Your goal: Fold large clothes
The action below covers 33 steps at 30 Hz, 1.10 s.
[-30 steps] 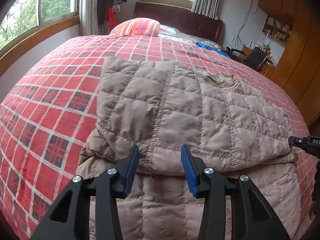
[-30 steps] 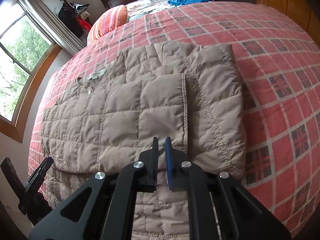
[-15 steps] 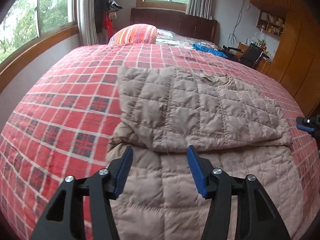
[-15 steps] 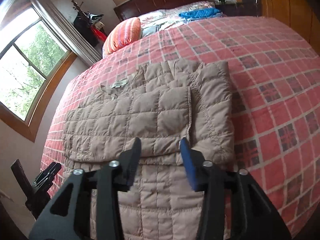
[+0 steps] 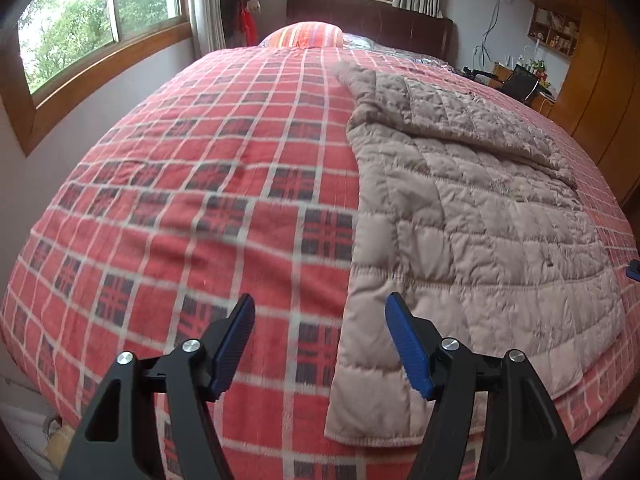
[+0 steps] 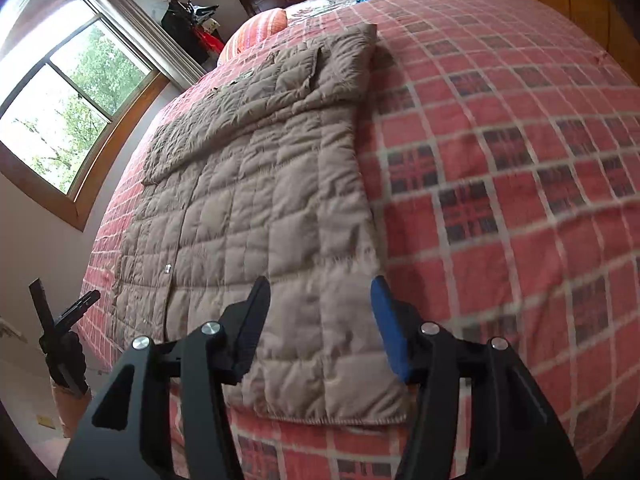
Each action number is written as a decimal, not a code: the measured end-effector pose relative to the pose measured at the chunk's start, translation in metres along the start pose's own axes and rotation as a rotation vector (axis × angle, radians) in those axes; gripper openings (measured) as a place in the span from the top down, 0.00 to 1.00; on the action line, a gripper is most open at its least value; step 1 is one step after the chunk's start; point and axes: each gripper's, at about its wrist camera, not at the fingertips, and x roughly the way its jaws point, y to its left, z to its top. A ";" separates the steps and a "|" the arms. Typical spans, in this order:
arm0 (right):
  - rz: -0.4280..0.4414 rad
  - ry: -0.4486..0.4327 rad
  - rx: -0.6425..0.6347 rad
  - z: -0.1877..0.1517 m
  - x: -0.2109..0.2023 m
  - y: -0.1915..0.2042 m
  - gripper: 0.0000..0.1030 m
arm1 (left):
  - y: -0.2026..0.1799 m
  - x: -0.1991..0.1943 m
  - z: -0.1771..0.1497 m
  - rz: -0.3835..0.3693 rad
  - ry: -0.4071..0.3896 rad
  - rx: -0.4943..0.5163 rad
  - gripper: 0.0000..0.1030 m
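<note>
A beige quilted jacket [image 5: 472, 216] lies flat on the red plaid bed [image 5: 208, 184], its far part folded over into a doubled layer toward twelve o'clock, its near hem at six o'clock reaching the bed's edge.

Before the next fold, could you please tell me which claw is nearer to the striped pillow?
Left, as a judgement. The left claw hangs over the quilted jacket's hem corner on the striped pillow's side; the right claw hangs over the opposite hem corner.
</note>
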 end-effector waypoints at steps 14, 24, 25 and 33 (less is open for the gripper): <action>0.021 0.081 0.040 -0.045 0.008 -0.022 0.42 | 0.002 0.011 -0.047 -0.154 0.065 -0.078 0.33; 0.007 0.113 0.008 -0.056 0.024 -0.015 0.71 | -0.010 0.017 -0.046 -0.216 0.083 -0.076 0.54; 0.017 0.114 0.007 -0.056 0.024 -0.015 0.75 | -0.011 0.017 -0.046 -0.216 0.081 -0.072 0.61; 0.063 0.087 0.018 -0.059 0.023 -0.013 0.90 | -0.014 0.009 -0.047 -0.244 0.051 -0.078 0.85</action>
